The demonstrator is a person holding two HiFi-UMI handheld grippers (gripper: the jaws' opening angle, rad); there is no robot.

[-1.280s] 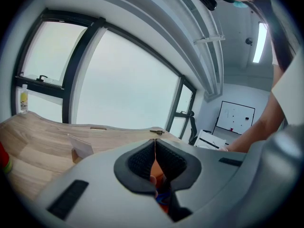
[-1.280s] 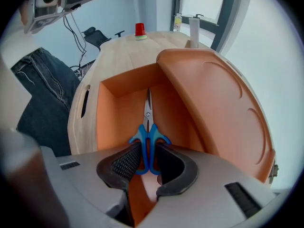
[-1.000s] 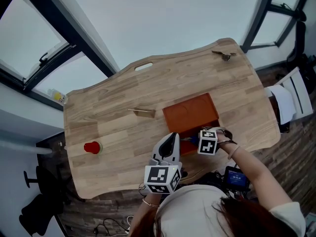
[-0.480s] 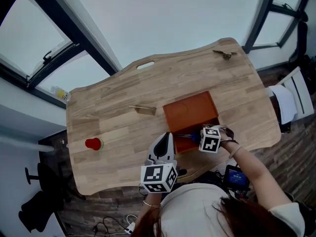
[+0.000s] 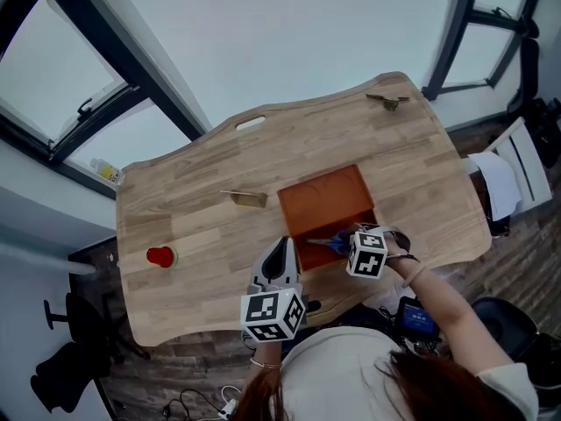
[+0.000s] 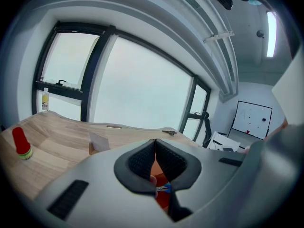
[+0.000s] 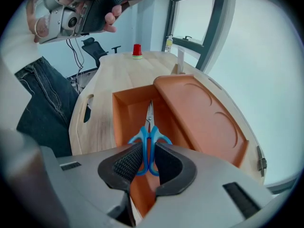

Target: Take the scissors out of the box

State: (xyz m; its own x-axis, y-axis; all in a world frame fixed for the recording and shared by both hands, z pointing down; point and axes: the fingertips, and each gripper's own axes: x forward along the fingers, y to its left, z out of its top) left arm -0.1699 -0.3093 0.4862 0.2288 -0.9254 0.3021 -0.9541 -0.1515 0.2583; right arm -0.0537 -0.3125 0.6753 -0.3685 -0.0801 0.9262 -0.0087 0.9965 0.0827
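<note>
blue loop-handled scissors (image 7: 148, 127) | right claw (image 7: 147, 149) just closing on them | orange box (image 7: 126, 112)

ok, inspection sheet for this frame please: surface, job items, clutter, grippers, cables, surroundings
Surface: wooden table, with a cut-out slot at its far edge.
Job's things: orange box, open, with its lid shifted to one side. The blue-handled scissors point tip-down into the box.
Clutter: red cap-like item, small tan piece, small metal part at the far edge.
Grippers: left gripper is shut and empty. The right gripper jaws have just been closing and are shut on the scissors' handles.
Cables: a few on the floor.
Surroundings: windows, bottle on the sill, office chair.
</note>
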